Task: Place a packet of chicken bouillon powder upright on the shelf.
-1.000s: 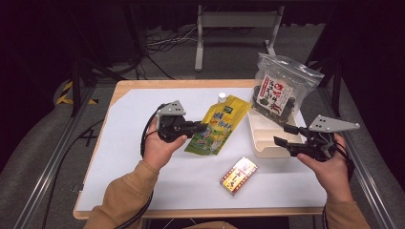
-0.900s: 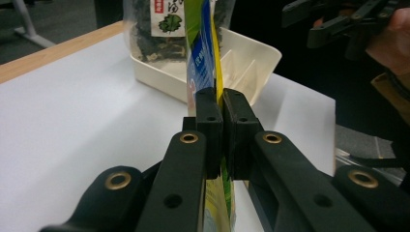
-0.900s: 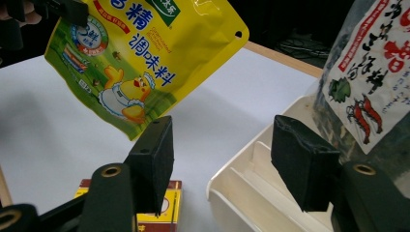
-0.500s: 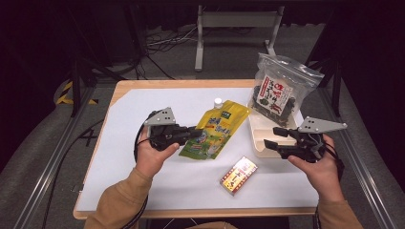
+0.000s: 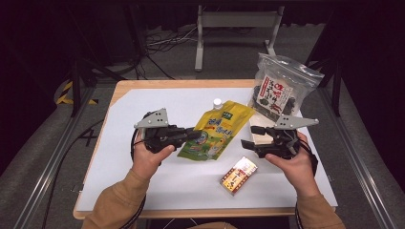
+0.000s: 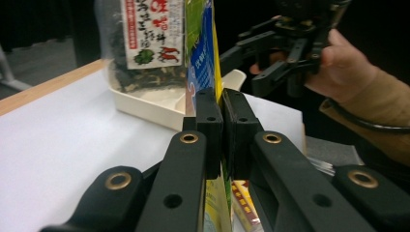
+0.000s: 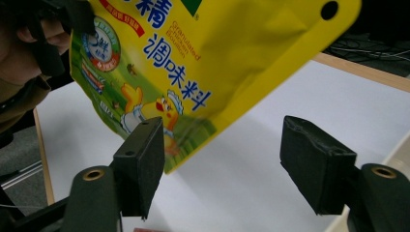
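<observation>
Two grippers worked the yellow seasoning pouch (image 5: pixel 216 131): the left gripper (image 5: pixel 193 135) pinched its edge, holding it clear of the white table (image 5: pixel 143 102), while the right gripper (image 5: pixel 249 137), jaws just spread wide beside the pouch, should have closed squarely on its free edge.

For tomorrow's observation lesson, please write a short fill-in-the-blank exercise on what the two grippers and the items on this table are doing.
1. The left gripper is shut on the edge of the ____ seasoning pouch.
2. The jaws of the right gripper stand ____, with nothing pressed between them.
3. The dark snack bag leans in the cream ____ at the table's far right.
4. The small red and yellow box lies on the white ____.

Missing words: yellow; open; tray; table
</observation>
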The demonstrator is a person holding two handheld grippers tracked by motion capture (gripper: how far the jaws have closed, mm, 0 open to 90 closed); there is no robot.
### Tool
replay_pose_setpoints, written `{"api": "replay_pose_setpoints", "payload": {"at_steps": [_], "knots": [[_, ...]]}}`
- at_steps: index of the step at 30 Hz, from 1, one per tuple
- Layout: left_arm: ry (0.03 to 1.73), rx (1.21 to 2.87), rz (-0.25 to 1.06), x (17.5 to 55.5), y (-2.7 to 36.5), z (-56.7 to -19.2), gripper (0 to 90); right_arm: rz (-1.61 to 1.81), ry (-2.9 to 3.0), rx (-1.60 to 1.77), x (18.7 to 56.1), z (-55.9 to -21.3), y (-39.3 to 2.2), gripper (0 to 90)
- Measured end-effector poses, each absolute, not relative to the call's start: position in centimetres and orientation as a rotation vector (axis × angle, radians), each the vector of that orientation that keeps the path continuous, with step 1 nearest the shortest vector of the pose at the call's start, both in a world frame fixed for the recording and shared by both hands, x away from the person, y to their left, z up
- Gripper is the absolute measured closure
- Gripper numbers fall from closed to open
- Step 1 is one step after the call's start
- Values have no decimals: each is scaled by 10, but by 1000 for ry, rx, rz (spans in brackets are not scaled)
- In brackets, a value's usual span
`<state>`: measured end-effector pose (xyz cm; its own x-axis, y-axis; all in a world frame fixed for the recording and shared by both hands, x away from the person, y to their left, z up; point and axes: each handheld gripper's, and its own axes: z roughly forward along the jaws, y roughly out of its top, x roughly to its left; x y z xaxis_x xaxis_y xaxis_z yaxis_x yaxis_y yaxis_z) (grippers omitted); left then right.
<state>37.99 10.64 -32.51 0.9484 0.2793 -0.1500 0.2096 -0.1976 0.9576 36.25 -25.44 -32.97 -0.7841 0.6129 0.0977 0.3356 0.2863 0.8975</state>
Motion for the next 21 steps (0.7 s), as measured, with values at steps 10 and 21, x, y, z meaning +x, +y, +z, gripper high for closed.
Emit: {"api": "replay_pose_setpoints", "payload": {"at_steps": [10, 21], "knots": [[331, 1777, 41, 370, 105, -327, 867, 1532, 2358, 848, 374, -343, -237, 312], [292, 1748, 52, 361, 113, -331, 867, 1692, 2409, 714, 378, -348, -221, 346]]}}
